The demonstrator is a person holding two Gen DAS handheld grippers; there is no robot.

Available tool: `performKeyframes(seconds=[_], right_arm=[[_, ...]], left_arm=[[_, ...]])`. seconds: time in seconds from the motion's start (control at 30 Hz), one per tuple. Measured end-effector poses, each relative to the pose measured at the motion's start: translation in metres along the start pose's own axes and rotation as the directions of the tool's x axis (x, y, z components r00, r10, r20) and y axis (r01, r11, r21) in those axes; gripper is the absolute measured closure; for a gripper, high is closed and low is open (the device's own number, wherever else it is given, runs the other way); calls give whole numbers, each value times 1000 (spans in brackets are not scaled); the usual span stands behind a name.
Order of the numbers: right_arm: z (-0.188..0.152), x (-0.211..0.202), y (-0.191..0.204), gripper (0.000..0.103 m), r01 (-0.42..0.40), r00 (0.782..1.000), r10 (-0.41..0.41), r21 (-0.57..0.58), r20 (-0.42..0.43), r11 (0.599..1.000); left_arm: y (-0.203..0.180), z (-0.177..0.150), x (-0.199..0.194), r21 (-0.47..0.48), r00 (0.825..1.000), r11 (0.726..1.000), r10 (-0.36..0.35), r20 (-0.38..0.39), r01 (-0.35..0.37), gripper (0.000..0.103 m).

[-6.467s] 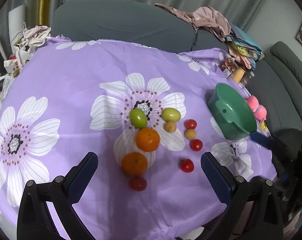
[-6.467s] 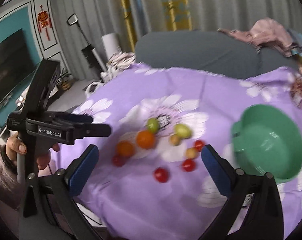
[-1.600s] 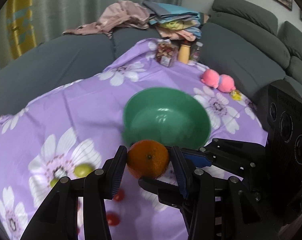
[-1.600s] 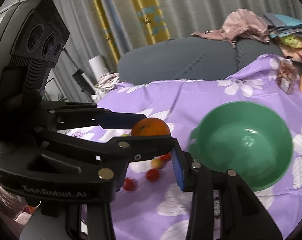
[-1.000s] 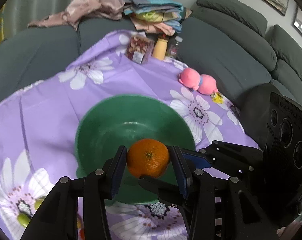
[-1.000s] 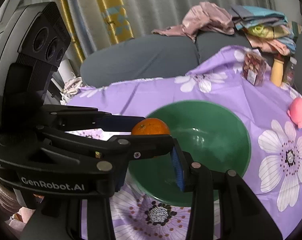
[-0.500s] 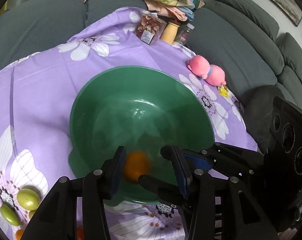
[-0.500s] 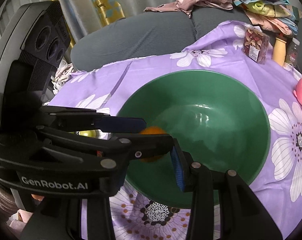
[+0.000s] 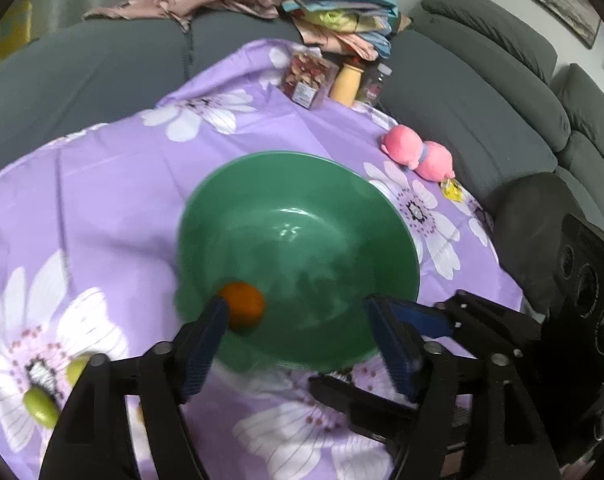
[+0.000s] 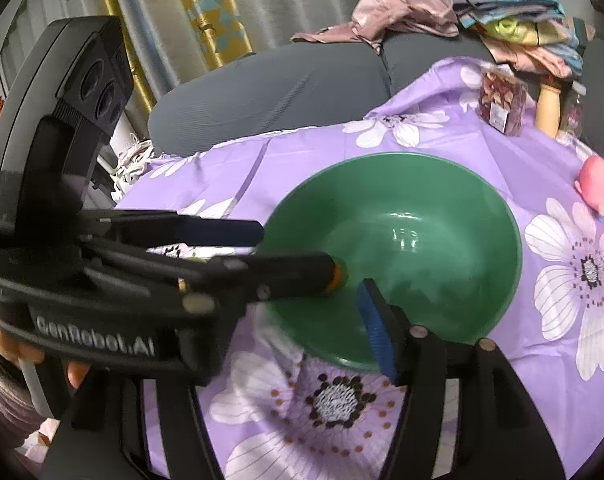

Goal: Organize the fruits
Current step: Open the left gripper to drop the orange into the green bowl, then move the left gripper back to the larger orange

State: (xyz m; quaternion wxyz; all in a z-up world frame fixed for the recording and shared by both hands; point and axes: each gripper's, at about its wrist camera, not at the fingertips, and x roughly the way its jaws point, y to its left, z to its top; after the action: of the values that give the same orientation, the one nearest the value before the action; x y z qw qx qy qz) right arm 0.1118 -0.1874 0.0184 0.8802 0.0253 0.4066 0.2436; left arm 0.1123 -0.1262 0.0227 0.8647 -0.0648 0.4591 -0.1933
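A green bowl (image 9: 341,184) sits on the purple flowered cloth; it also shows in the right wrist view (image 10: 461,184). An orange (image 9: 242,308) lies loose inside it near the left wall, partly hidden in the right wrist view (image 10: 339,275). My left gripper (image 9: 298,344) is open over the bowl's near rim, its left pad just beside the orange. My right gripper's right finger (image 10: 375,336) is at the bowl's near rim; the left gripper's body hides its other finger. Two green fruits (image 9: 42,404) lie on the cloth at the far left.
A pink plush toy (image 9: 417,156) lies right of the bowl. A snack packet (image 9: 305,80) and bottles (image 9: 347,80) stand at the cloth's far edge. Grey sofas with piled clothes (image 9: 333,20) surround the table. The right gripper's body (image 9: 581,312) sits close on the right.
My left gripper carried the orange over the bowl, opened and let it drop; the orange now lies in the bowl and the fingers have spread wider.
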Motion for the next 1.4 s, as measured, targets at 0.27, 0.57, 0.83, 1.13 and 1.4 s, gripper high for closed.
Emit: performKeyframes(seconds=[0.27, 0.57, 0.83, 1.13, 1.4], right_arm=[[-19, -27, 27, 25, -59, 998, 60, -20, 34, 998], [-25, -22, 52, 21, -154, 987, 154, -5, 35, 988], [-29, 7, 97, 21, -217, 975, 213, -70, -66, 974], [-40, 59, 146, 21, -295, 940, 264, -128, -215, 947], [-40, 100, 165, 21, -322, 916, 275, -126, -293, 938]], left_arm=[[46, -33, -55, -107, 993, 990, 103, 59, -96, 11], [120, -87, -108, -315, 967, 924, 246, 63, -215, 8], [146, -127, -117, -364, 950, 887, 311, 14, -285, 8], [150, -140, -110, -309, 957, 909, 291, -5, -279, 8], [153, -136, -90, -289, 976, 933, 215, -32, -215, 8]])
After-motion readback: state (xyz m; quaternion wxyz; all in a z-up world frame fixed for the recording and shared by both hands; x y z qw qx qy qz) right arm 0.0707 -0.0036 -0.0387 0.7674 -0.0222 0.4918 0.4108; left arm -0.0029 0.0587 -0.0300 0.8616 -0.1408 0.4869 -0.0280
